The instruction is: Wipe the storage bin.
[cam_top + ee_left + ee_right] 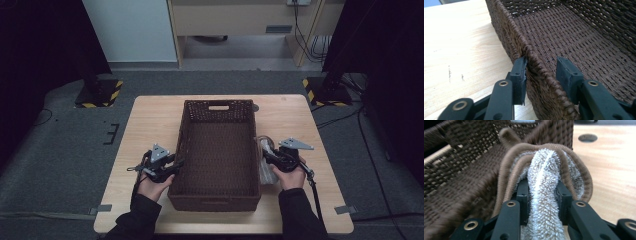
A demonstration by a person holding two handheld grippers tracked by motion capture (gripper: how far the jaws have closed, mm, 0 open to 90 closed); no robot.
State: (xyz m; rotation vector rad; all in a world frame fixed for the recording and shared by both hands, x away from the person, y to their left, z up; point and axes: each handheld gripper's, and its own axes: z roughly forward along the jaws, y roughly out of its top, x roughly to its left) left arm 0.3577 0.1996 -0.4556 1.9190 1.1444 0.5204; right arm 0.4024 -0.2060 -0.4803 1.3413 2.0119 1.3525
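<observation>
A dark brown woven basket stands empty in the middle of the wooden table. My left gripper straddles its left rim. The outer pad lies against the wall's outside, while the inner pad stands apart from the rim, so the jaws are open. My right gripper is just outside the basket's right wall. It is shut on a folded, fluffy pale towel with brown corded edges, which also appears as a light bundle beside the basket.
A round hole is cut into the tabletop beyond the basket's far right corner. Two black stands with yellow-and-black striped bases stand on the floor behind the table. Bare wood flanks the basket on both sides.
</observation>
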